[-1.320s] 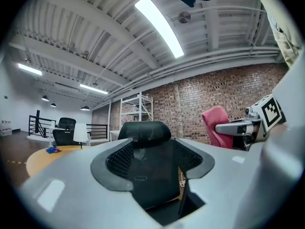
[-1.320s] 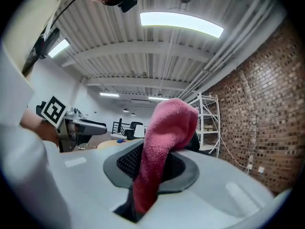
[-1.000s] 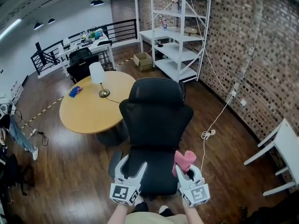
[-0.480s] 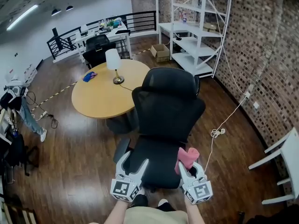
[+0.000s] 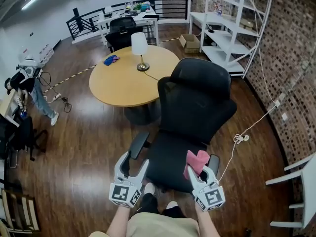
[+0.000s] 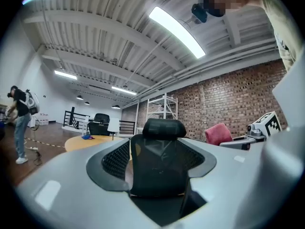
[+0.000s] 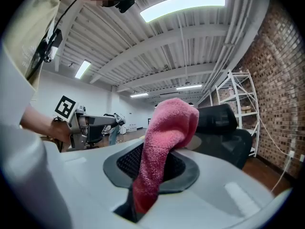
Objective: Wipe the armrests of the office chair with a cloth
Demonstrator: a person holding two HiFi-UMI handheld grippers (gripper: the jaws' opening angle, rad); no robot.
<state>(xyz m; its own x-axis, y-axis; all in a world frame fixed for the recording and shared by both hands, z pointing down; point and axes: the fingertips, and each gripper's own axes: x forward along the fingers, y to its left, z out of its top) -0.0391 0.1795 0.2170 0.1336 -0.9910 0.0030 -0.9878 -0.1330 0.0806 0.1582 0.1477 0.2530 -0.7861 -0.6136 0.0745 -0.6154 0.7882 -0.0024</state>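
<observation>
The black office chair [image 5: 196, 102] faces me, and its left armrest [image 5: 138, 144] and right armrest [image 5: 214, 161] flank the seat. My left gripper [image 5: 132, 163] is open and empty. It hovers by the seat's front left corner, just short of the left armrest. In the left gripper view, the chair's back [image 6: 159, 159] shows between the spread jaws of the left gripper [image 6: 157, 168]. My right gripper [image 5: 198, 172] is shut on a pink cloth [image 5: 196, 160] over the seat's right side, close to the right armrest. The cloth [image 7: 164, 144] stands up out of the right gripper [image 7: 151, 175].
A round wooden table [image 5: 121, 85] with a lamp [image 5: 140, 51] and a blue item [image 5: 111, 59] stands behind the chair. White shelving [image 5: 232, 28] lines the brick wall. A cable [image 5: 242, 138] lies on the floor at right. A person [image 5: 30, 90] stands far left.
The head view has swung, so the chair now sits right of centre. Both grippers have shifted left and lower along the seat front. The pink cloth stays gripped.
</observation>
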